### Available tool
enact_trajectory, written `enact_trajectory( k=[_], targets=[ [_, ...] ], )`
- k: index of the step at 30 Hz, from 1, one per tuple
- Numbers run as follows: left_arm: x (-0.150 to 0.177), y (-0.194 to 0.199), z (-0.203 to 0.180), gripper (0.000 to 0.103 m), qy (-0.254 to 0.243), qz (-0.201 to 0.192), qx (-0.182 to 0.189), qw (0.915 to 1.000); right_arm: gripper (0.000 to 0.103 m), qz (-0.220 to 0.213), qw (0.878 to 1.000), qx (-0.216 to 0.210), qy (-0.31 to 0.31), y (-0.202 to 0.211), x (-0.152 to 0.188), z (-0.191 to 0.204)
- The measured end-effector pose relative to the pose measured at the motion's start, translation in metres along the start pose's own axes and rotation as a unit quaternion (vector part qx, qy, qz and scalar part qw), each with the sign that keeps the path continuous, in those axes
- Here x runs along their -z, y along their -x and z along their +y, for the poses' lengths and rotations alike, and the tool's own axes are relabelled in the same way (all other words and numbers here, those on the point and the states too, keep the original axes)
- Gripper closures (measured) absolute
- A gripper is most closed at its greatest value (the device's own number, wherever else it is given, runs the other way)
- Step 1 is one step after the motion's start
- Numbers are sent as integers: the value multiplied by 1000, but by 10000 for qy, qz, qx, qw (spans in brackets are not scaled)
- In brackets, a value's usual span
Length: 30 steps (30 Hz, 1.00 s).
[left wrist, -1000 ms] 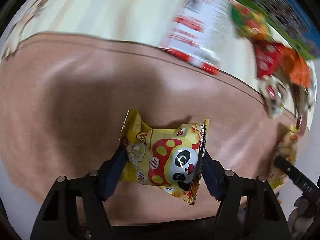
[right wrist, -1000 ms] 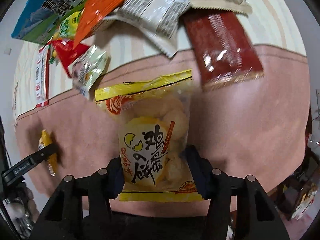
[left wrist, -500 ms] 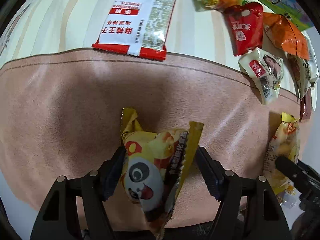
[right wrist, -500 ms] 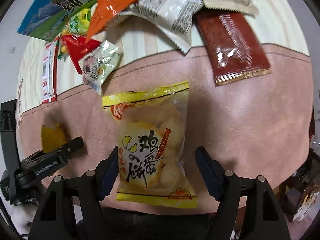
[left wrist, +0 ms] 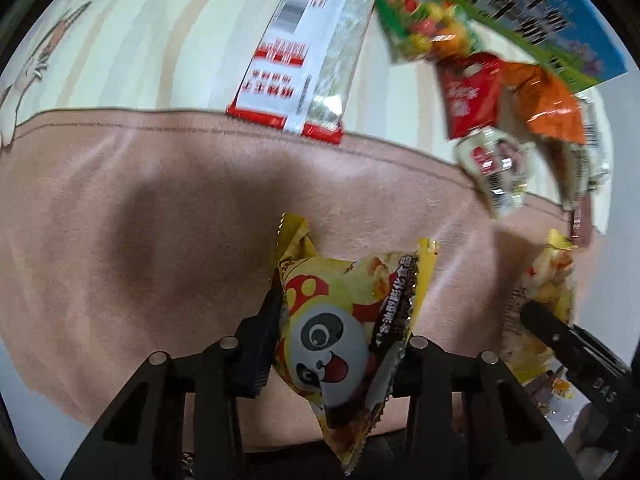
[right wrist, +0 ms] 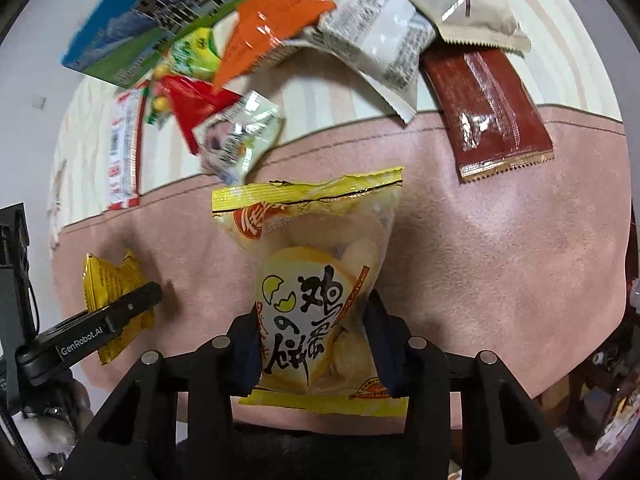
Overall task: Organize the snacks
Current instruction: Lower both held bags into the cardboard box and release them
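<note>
A yellow panda snack pack [left wrist: 332,340] stands on edge, crumpled, with my left gripper [left wrist: 336,332] shut on it; the right pad is hidden behind the wrapper. In the right wrist view a yellow egg-biscuit bag [right wrist: 308,240] lies lengthwise over the pink cloth [right wrist: 500,260]. My right gripper [right wrist: 314,320] is closing its jaws, and both pads press into the bag's lower half. Each gripper also shows in the other's view: the left finger [right wrist: 120,312] on the panda pack [right wrist: 108,280], and the right finger [left wrist: 560,332] by the biscuit bag [left wrist: 552,276].
Beyond the cloth's far edge, a striped cream surface [left wrist: 140,40] holds a pile of snacks: a white-and-red packet [left wrist: 304,60], red pack [left wrist: 472,92], orange pack [right wrist: 272,20], white packets [right wrist: 380,48], dark red bar [right wrist: 488,108] and a blue-green box [right wrist: 160,20].
The left jaws closed on the panda pack, which turned from flat onto its edge. The right jaws widened, then closed onto the biscuit bag. Both views shifted slightly against the pile.
</note>
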<state>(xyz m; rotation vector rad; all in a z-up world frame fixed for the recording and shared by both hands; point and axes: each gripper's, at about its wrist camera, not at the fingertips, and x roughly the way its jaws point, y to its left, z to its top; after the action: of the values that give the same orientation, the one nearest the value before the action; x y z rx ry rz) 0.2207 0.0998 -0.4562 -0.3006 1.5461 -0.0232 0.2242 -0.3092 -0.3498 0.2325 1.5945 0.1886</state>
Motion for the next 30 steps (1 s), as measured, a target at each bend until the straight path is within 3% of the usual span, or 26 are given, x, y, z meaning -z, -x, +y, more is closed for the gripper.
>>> enact_trajectory(
  k=[10, 16, 23, 30],
  targets=[
    [-4, 68, 13, 64, -51, -412, 481, 9980, 59, -79, 9986, -530, 0, 24, -19, -2],
    [-17, 128, -8, 64, -288, -665, 895, 9934, 60, -466, 9945, -933, 3, 83, -46, -10],
    [-85, 183, -70, 64, -704, -1207, 910, 9860, 60, -1270, 9860, -1067, 177, 162, -119, 2],
    [-191, 204, -104, 64, -812, -1421, 481, 9853, 60, -1829, 9802, -625, 430, 207, -227, 15]
  ],
)
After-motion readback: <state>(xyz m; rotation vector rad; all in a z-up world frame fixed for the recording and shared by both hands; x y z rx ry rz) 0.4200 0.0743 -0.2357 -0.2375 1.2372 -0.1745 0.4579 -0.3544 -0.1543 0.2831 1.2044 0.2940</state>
